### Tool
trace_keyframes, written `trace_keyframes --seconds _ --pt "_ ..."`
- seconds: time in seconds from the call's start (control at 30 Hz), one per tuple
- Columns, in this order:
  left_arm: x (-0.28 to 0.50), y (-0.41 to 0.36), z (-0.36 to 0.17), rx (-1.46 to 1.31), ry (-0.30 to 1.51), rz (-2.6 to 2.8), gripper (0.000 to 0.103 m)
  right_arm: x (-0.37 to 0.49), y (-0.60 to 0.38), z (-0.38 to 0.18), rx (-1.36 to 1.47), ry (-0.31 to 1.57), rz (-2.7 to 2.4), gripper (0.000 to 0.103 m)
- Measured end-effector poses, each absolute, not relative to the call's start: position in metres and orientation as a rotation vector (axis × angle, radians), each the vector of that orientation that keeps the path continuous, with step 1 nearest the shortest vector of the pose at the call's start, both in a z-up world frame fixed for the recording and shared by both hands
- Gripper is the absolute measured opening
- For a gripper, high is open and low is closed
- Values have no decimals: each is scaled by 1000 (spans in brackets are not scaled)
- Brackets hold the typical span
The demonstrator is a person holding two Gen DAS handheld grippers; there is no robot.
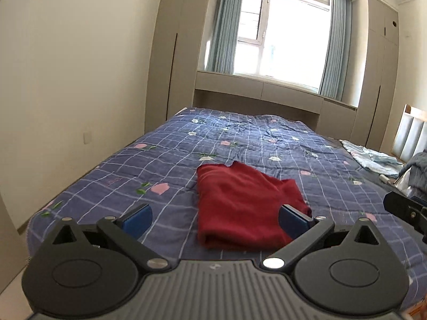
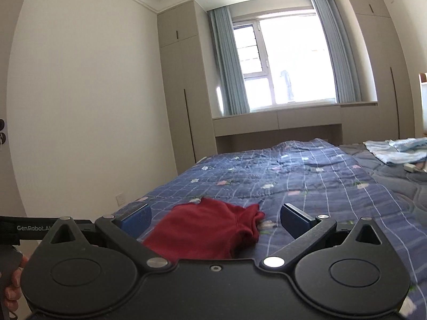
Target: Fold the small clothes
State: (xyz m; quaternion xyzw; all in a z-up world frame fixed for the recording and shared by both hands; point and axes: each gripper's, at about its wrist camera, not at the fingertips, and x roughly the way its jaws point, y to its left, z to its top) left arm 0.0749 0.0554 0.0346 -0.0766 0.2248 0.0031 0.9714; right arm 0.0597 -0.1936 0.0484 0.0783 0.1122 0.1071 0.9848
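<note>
I had both tools spread wide and holding nothing: the left tool [image 1: 214,220] showed its blue pads apart with only cloth and bedding behind the gap, and the right tool [image 2: 214,220] stood the same. The red garment [image 1: 245,205] lay folded on the blue checked quilt [image 1: 112,170], near the edge of the bed closest to me. From the left wrist view it sat dead ahead at twelve o'clock, running away from me toward the window [image 1: 288,40], its long axis roughly along the line the tool pointed; the right-hand pad overlapped its near corner in the picture, though I could not tell whether it touched. From the right wrist view the same garment [image 2: 210,229] sat toward eleven o'clock, its bunched end reaching the middle of the gap. I judged the left tool the better aligned, and likely the nearer one. A pale blue pile of clothes [image 2: 397,150] waited well apart at two o'clock, probably the next piece to fetch.
</note>
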Motion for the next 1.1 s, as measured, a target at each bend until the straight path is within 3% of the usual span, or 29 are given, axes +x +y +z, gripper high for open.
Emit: trace_keyframes --seconds 0.4,1.1 --pt "27 55 17 -148 463 24 103 30 -190 22 125 242 176 102" --pt "31 58 3 -154 491 16 103 39 -187 10 104 274 184 102"
